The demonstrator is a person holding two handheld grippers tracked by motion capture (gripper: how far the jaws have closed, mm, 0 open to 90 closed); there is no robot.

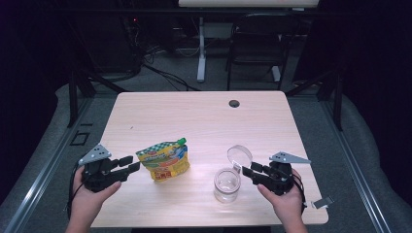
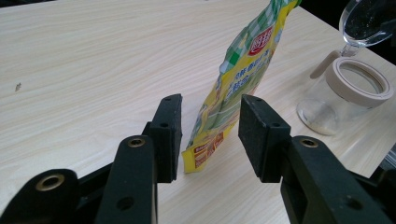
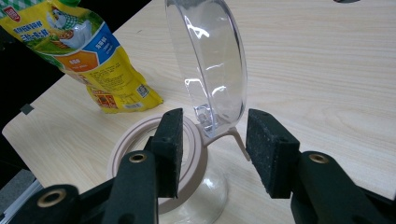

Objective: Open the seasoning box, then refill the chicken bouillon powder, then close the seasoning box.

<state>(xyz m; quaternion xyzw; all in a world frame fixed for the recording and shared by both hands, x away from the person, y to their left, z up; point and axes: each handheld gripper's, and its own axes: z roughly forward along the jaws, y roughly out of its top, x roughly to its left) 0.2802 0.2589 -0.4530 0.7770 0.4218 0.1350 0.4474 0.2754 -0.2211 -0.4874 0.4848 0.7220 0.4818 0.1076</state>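
Note:
A yellow and green spouted pouch stands upright on the wooden table, left of centre. My left gripper is open, its jaws reaching either side of the pouch's near edge without pressing it. A clear glass jar with a beige rim stands to the right, its clear hinged lid flipped up. My right gripper is open just beside the jar, its jaws straddling the lid's hinge.
A round cable hole lies near the table's far edge. A small grey clip-like piece sits at the near right corner. Beyond the table stand a chair and a white desk leg on the floor.

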